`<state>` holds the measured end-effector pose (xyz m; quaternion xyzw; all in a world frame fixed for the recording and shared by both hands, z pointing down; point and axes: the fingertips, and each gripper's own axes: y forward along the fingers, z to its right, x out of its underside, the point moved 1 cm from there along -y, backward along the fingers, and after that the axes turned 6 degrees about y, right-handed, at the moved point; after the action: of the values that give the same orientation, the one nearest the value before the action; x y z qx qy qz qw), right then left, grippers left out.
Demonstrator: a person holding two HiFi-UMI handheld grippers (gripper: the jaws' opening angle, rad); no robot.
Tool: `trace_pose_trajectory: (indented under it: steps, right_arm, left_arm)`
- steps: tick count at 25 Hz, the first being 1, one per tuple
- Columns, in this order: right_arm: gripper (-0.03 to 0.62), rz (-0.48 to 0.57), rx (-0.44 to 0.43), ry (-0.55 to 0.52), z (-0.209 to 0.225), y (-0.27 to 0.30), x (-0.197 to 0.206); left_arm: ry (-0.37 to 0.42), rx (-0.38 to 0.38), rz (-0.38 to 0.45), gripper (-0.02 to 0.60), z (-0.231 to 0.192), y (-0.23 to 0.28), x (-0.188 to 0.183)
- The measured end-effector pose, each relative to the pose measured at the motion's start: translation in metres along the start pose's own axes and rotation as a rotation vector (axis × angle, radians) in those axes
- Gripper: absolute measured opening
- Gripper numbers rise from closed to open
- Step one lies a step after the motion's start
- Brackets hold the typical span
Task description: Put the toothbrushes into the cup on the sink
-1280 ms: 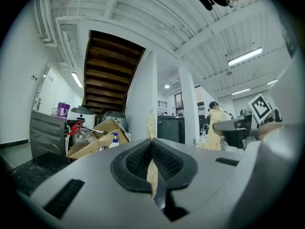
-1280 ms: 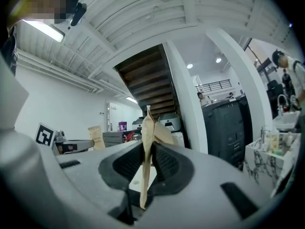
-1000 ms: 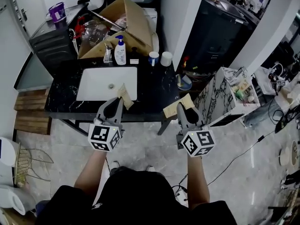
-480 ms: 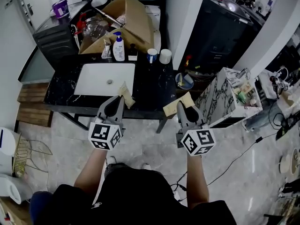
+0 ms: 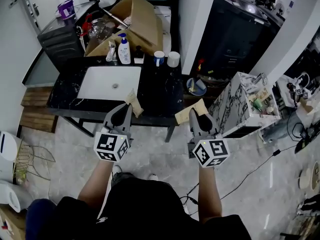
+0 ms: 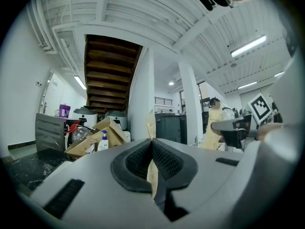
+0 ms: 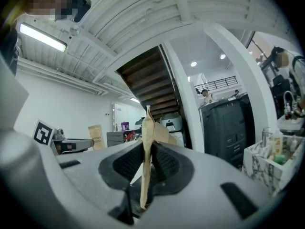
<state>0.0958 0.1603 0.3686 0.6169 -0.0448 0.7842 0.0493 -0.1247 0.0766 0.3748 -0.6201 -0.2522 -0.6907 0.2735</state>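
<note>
Each gripper is shut on a flat tan paper toothbrush packet. My left gripper point(image 5: 125, 110) holds its packet point(image 5: 133, 102) over the front edge of the black counter point(image 5: 160, 91), just right of the white sink basin point(image 5: 100, 86). My right gripper point(image 5: 194, 115) holds the other packet point(image 5: 186, 114) off the counter's right front corner. In the left gripper view the packet point(image 6: 150, 124) stands edge-on between the pads. The right gripper view shows its packet point(image 7: 147, 137) pinched the same way. A blue-and-white cup point(image 5: 159, 58) and a white cup point(image 5: 173, 59) stand at the back of the counter.
A pump bottle point(image 5: 123, 49) and an open cardboard box point(image 5: 135, 21) sit behind the basin. A marble-patterned cabinet point(image 5: 235, 109) full of small items stands to the right, with a blue dish point(image 5: 196, 87) beside the counter. A white pillar point(image 5: 195, 19) rises behind the cups.
The counter and sink have slid slightly up and left in the head view as the person steps. Both grippers keep the same pose in the frame, each still shut on its packet.
</note>
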Motion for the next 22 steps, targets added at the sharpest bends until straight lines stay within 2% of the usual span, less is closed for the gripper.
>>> trace_pose_trajectory:
  steps: [11,22]
  right_arm:
    - [0.06,-0.013,-0.02,-0.002,0.009,-0.008,-0.001]
    - [0.06,-0.033,0.007,-0.004,0.013,-0.015,0.001]
  left_arm:
    - [0.0,-0.022,-0.005,0.003,0.013,-0.006,-0.001]
    - [-0.019,0.003,-0.002,0.003,0.02,-0.001,0.0]
